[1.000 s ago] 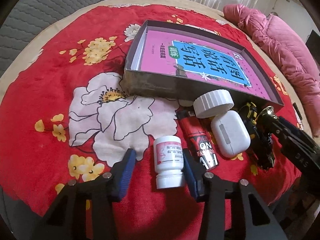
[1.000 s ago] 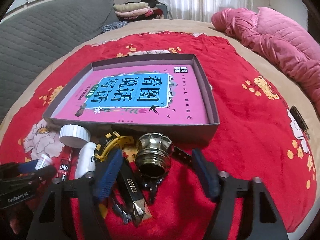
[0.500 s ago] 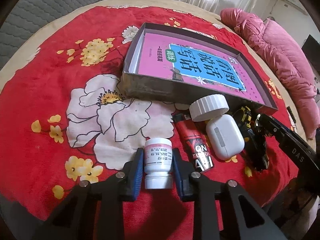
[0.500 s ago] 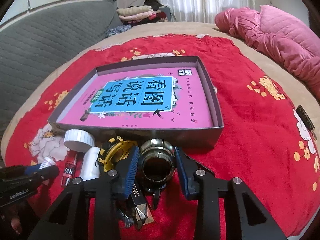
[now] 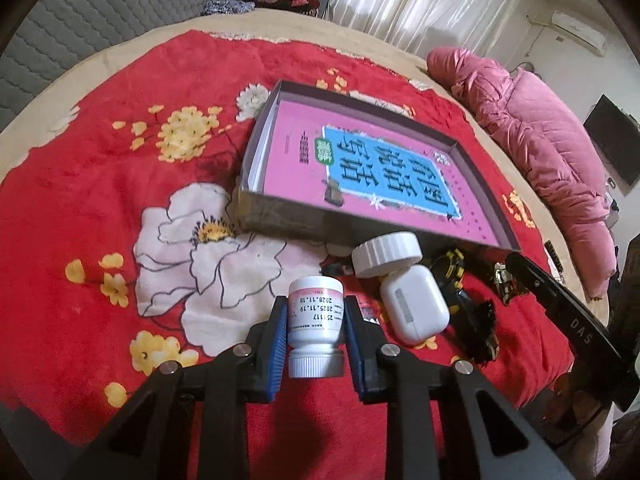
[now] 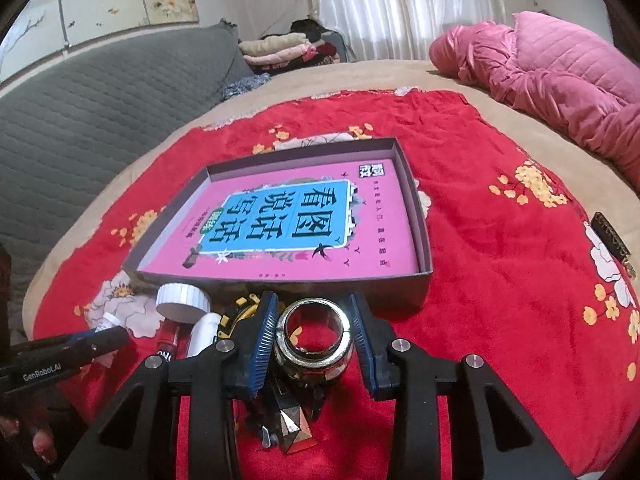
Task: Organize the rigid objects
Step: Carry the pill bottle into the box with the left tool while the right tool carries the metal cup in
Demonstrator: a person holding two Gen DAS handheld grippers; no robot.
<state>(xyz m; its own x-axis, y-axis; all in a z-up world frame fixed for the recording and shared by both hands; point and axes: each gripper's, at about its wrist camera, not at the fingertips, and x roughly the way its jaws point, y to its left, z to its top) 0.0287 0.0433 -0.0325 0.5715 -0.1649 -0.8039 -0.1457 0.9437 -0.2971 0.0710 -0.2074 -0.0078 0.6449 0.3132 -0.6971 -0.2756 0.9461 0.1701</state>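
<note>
Small white plastic pill bottle w/ pink label (image 5: 316, 322) sits clamped between the blue pads of the left gripper (image 5: 316, 344), cap end toward the camera, just above the red floral blanket (image 5: 120, 208). Printed dates on its label read 2025.11.19 and 2028.11.18, plus 251117. The right gripper (image 6: 313, 338) is clenched on a shiny round metal jar w/ open mouth (image 6: 313, 340), pads pressing both sides.

Beyond both: a shallow dark cardboard box tray (image 6: 425, 240) holding a pink book w/ blue title panel (image 6: 288, 224), large Chinese characters; the tray's floor is otherwise free. Near wall of the tray stands just past the clutter.

Btwn the grippers: a white ribbed screw lid (image 5: 387, 253), a white earbud case (image 5: 414, 303), a red tube reading "ON" (image 6: 167, 342), a yellow-black item (image 5: 454, 268), partly hidden. "GenRobot.AI" shows on the left gripper's arm in the right view; "DAS" on the right one's in the left view.

Blanket right of the tray is open; pink quilted bedding (image 6: 560, 76) lies far back at the bed edge.
</note>
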